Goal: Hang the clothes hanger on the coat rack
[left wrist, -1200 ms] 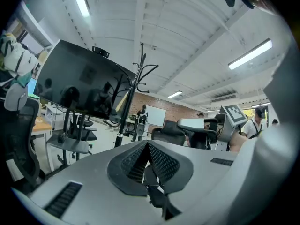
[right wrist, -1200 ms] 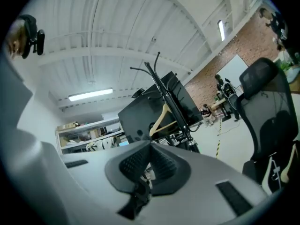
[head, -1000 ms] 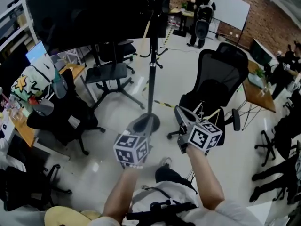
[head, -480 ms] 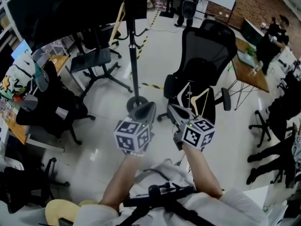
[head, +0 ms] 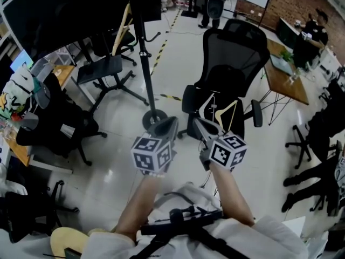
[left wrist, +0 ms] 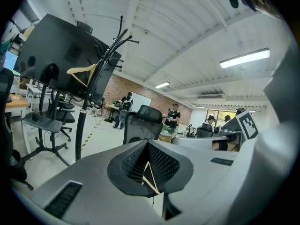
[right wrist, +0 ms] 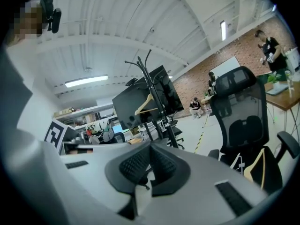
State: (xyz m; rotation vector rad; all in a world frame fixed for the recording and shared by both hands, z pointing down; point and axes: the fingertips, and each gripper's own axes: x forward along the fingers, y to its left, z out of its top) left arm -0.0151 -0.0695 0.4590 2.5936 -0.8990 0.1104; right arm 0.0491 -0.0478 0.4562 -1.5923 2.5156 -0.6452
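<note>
Holding nothing, the left gripper (head: 172, 122) and the right gripper (head: 195, 122) both have jaws fully closed, side by side before the clothes hanger (head: 230, 107) resting on the office chair (head: 237, 53).

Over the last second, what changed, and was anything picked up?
The coat rack and office chair slid left in the head view. Nothing taken or released: left gripper and right gripper stay shut, empty, side by side; the hanger is still on the chair seat.

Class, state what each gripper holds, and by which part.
Nothing. The left gripper and right gripper are shut and empty; the hanger lies on the chair.
</note>
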